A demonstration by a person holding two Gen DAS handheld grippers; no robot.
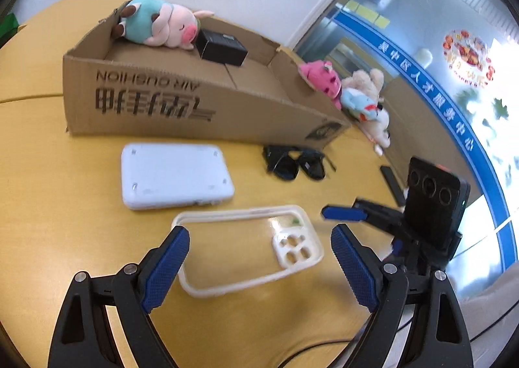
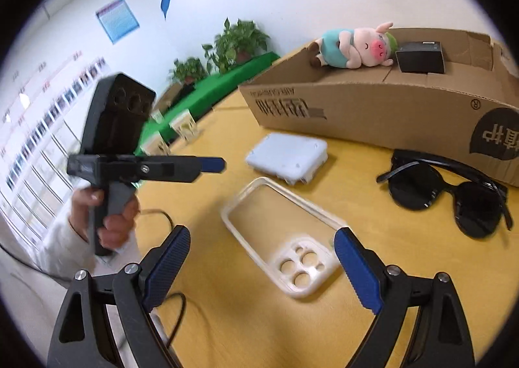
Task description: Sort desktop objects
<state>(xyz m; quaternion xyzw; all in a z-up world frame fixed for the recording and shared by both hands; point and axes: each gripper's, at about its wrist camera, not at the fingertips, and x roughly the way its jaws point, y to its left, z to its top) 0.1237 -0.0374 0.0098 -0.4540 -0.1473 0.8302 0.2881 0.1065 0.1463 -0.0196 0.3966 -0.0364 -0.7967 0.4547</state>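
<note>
A clear phone case (image 1: 246, 249) (image 2: 285, 238) lies on the yellow table (image 1: 65, 222) between both grippers. My left gripper (image 1: 259, 257) is open, just above the case's near edge. My right gripper (image 2: 261, 257) is open and empty over the case; in the left wrist view it shows at the right (image 1: 343, 213). A white flat device (image 1: 175, 175) (image 2: 287, 159) and black sunglasses (image 1: 296, 162) (image 2: 451, 196) lie beyond. A cardboard box (image 1: 194, 105) (image 2: 373, 108) holds a pig plush (image 1: 162, 24) (image 2: 356, 47) and a black box (image 1: 222, 47) (image 2: 420, 58).
More plush toys (image 1: 353, 99) lie right of the cardboard box. A black remote (image 1: 392, 184) lies near the table's right edge. A cable (image 2: 175, 303) runs at the near edge. Plants (image 2: 240, 40) and a green table stand behind.
</note>
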